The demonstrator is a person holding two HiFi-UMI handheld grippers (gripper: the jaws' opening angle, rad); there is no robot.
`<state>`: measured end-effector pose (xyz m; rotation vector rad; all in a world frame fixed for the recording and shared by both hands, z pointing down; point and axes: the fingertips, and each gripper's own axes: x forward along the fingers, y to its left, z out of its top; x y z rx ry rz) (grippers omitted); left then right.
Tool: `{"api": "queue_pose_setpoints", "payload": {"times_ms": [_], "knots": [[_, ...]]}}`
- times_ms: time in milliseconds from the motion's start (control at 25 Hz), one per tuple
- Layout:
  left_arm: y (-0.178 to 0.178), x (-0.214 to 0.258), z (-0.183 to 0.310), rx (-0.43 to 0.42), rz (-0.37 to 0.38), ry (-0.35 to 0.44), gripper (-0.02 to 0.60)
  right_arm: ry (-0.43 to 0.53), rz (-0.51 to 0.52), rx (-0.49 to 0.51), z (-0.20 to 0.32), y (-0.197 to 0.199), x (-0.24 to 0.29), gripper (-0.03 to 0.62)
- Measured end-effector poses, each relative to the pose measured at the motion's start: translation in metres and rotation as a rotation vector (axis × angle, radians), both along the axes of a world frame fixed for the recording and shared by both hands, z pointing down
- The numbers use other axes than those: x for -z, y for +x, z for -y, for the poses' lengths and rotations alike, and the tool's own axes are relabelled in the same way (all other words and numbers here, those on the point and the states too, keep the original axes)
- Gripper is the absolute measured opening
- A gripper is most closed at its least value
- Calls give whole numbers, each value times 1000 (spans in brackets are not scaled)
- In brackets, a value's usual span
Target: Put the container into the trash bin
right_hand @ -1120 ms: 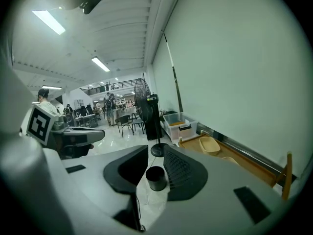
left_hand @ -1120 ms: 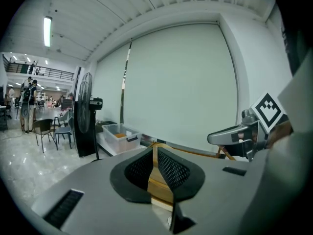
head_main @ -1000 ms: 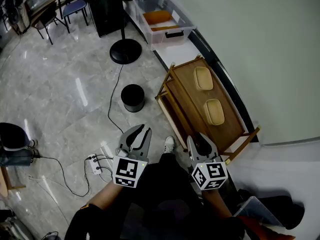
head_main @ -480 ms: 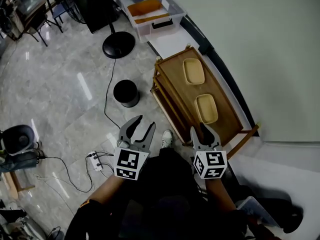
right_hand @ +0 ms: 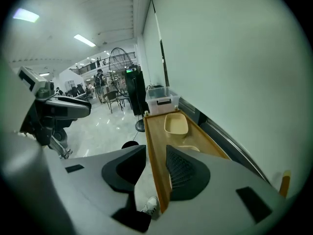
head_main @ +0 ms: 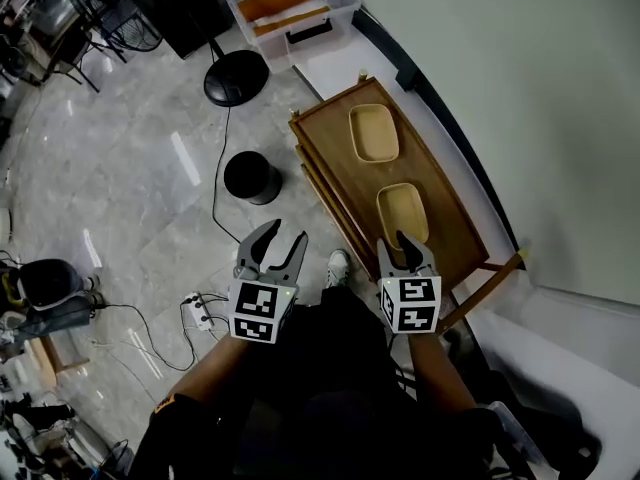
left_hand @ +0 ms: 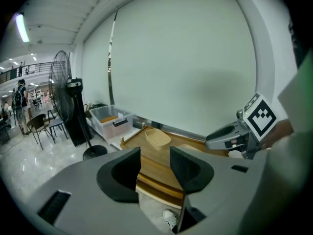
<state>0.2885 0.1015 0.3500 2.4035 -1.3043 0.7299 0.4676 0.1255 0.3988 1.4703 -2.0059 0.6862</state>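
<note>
Two shallow beige containers sit on a low wooden table (head_main: 330, 168): the far container (head_main: 374, 133) and the near container (head_main: 403, 211). On the floor left of the table stands a round black trash bin (head_main: 251, 177). My left gripper (head_main: 273, 244) hangs over the floor between bin and table, its jaws opening with nothing between them. My right gripper (head_main: 403, 247) is at the table's near end, just short of the near container, jaws opening and empty. The right gripper view shows the far container (right_hand: 176, 125) ahead and the bin (right_hand: 129, 144) to the left.
A clear plastic storage box (head_main: 280, 8) sits beyond the table. A black fan base (head_main: 236, 77) with its cable lies near the bin. A power strip (head_main: 200, 313) lies on the floor at the left. A white shoe (head_main: 338, 265) shows between the grippers. A wall runs along the right.
Both grippers have moved forward and down toward the table's near end. The left jaws have spread from nearly shut to wide; the right jaws have widened a little.
</note>
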Motion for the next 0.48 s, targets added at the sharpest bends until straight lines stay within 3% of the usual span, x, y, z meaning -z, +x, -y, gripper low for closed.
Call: {"api": "queue_pose_setpoints", "payload": {"times_ms": [480], "knots": [[12,-48,10,58,47,-100,176,-138,-37,61,22,15,-68,144]]}}
